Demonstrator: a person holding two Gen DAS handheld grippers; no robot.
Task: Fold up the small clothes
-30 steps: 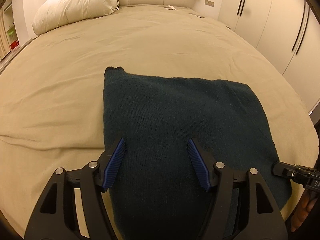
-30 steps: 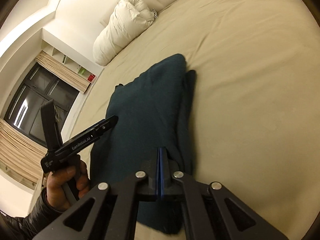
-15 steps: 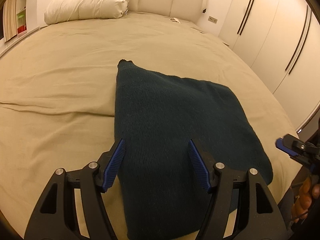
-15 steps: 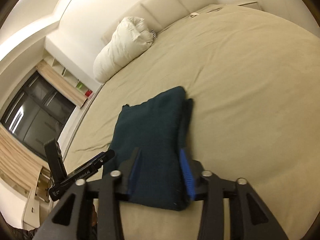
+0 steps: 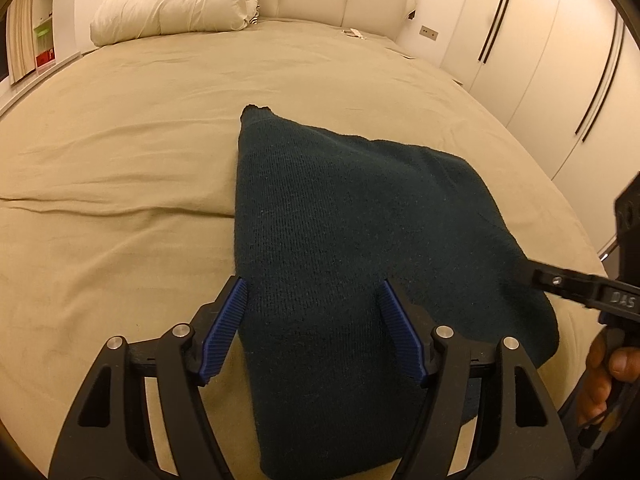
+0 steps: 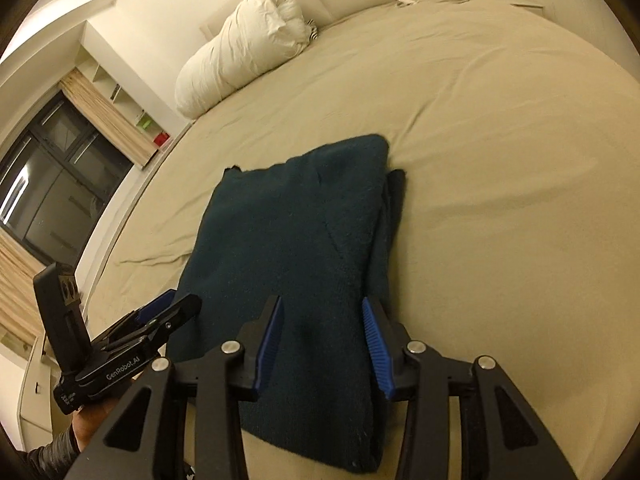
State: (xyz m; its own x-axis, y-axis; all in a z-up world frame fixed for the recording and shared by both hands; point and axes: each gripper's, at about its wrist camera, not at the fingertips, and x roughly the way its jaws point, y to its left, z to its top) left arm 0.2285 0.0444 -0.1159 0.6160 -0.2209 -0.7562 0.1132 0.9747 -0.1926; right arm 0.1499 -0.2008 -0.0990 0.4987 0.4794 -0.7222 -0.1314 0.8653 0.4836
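Note:
A dark teal knitted garment (image 5: 360, 248) lies folded flat on the beige bed; it also shows in the right wrist view (image 6: 296, 248). My left gripper (image 5: 314, 328) is open and empty, hovering over the garment's near left part. My right gripper (image 6: 324, 344) is open and empty over the garment's near right edge. The right gripper's body shows at the right edge of the left wrist view (image 5: 576, 292). The left gripper shows at lower left in the right wrist view (image 6: 160, 320).
The beige bed sheet (image 5: 140, 152) spreads all around the garment. A white rolled duvet (image 5: 176, 4) lies by the headboard. White wardrobe doors (image 5: 560, 60) stand to the right. A dark window (image 6: 52, 184) and shelves are on the left.
My right gripper has opened and let go of the garment's edge, then drawn back. The garment now lies flat. The left gripper has stayed open and pulled back slightly.

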